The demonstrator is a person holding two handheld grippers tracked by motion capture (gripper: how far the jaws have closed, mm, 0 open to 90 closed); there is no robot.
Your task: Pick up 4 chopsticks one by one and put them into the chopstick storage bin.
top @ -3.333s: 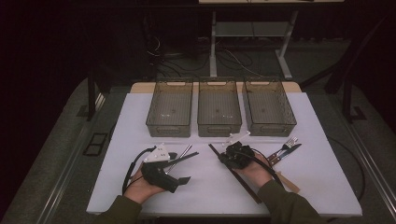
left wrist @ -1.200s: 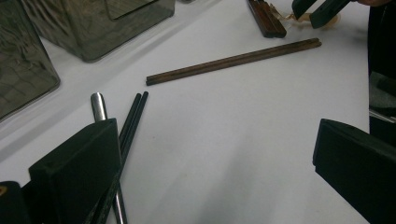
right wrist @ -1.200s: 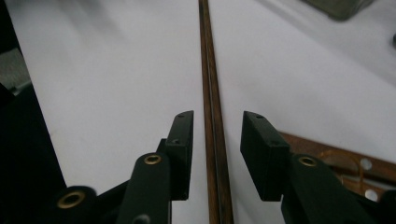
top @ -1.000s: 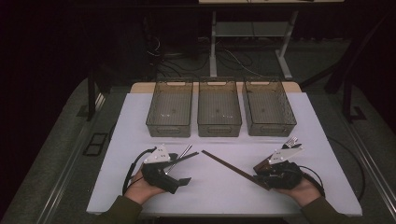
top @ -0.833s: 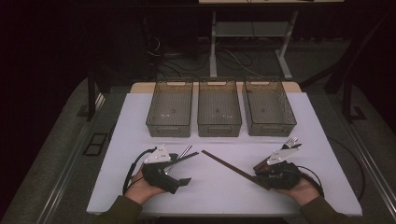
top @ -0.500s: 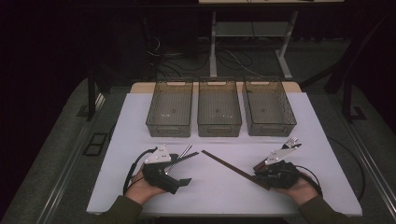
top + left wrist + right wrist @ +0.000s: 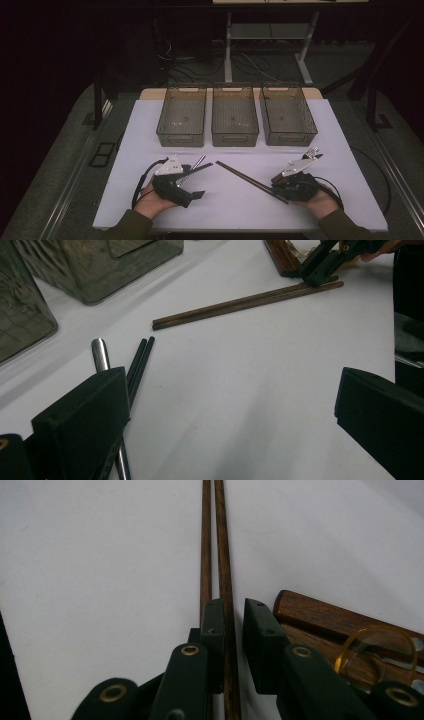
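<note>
The right hand-held gripper (image 7: pixel 234 630) is straddling one brown wooden chopstick (image 7: pixel 223 560) unclenched, while the left hand-held gripper (image 7: pixel 230 415) is gaping over the white tabletop (image 7: pixel 240 390).

Three bins (image 7: pixel 235 115) behind chopsticks (image 7: pixel 250 180)

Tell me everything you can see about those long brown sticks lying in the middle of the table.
The brown chopsticks are a pair of slim, dark wooden-looking sticks lying flat, side by side and nearly touching, on the white table. They run diagonally from near the middle bin toward the right hand-held gripper. In the right gripper view its two black jaws straddle one stick with a narrow gap, not yet closed on it; the other stick lies just outside the jaw.
</note>
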